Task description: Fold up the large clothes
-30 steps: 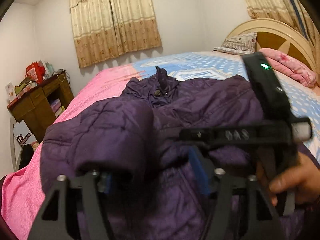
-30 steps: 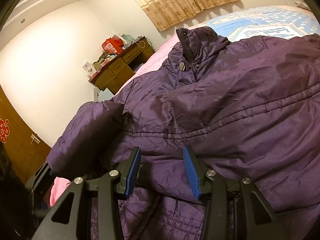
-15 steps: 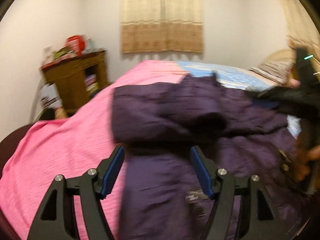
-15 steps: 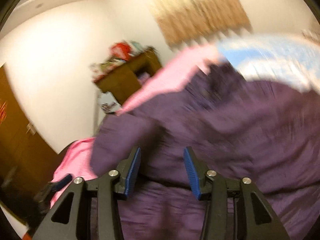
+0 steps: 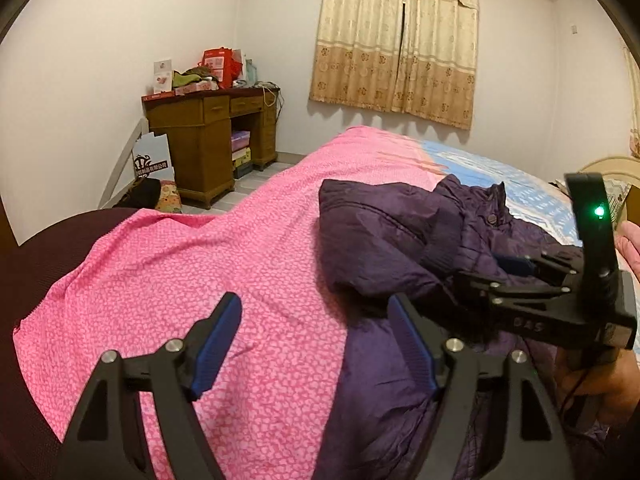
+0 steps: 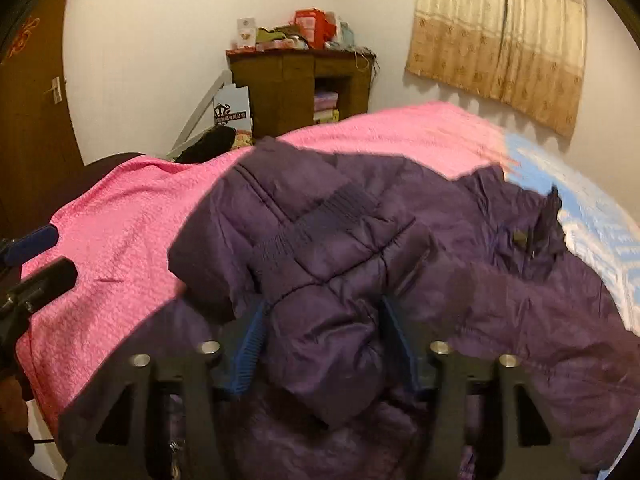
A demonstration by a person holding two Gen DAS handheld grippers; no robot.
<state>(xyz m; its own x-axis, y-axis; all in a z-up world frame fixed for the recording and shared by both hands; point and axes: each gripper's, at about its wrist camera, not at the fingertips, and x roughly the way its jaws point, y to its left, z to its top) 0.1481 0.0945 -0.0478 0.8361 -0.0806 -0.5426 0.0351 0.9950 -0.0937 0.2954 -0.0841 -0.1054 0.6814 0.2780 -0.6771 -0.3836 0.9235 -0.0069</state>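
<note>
A dark purple puffy jacket (image 5: 400, 248) lies on the bed with one sleeve folded over its front, its ribbed cuff (image 6: 320, 220) on top. My left gripper (image 5: 314, 344) hovers over the pink bedspread at the jacket's left edge. Its jaws are opening and nothing is between them. My right gripper (image 6: 325, 344) sits on the jacket (image 6: 440, 280), jaws closing. A thick fold of the sleeve fills the gap and touches both blue pads, hiding their tips. In the left wrist view the right gripper (image 5: 500, 276) reaches in from the right, a hand (image 5: 600, 392) holding it.
The pink bedspread (image 5: 200, 272) covers the near half of the bed, and a blue patterned sheet (image 5: 500, 176) the far half. A cluttered wooden desk (image 5: 200, 136) stands by the far wall, with curtains (image 5: 400, 40) beside it. A brown door (image 6: 36, 100) is at the left.
Both views have rolled to level. My left gripper slid left off the jacket and widened. The right gripper rose, and a fold of sleeve now sits between its pads.
</note>
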